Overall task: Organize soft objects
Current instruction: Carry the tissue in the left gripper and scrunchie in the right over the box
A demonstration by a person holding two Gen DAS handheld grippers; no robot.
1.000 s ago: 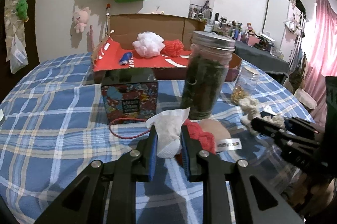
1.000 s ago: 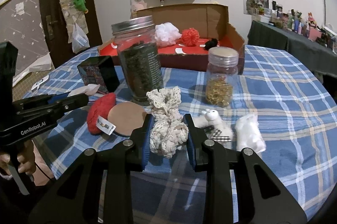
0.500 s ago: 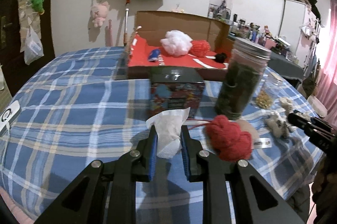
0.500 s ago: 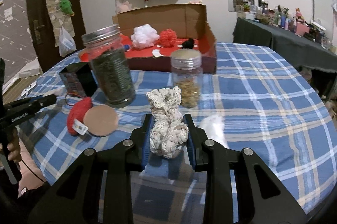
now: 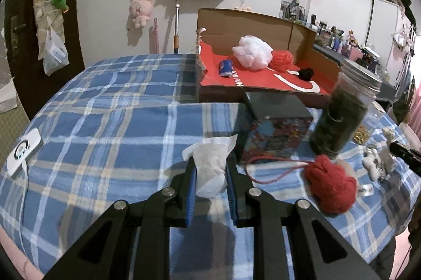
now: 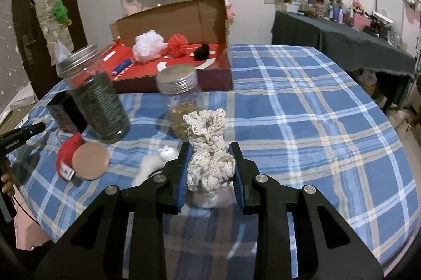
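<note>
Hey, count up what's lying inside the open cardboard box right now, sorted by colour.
White: 1, the white mesh pouf
Red: 1, the red yarn ball
Black: 1, the black pompom
Blue: 1, the small blue can
Total: 4

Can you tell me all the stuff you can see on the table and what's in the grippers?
cardboard box: 1, brown and red, back of table
pouf: 1, white, in box
yarn ball: 1, red, in box
tall jar: 1, dark contents, table
small jar: 1, gold contents, table
red yarn: 1, table
tissue: 1, white, in left hand-held gripper
crochet piece: 1, cream, in right hand-held gripper
</note>
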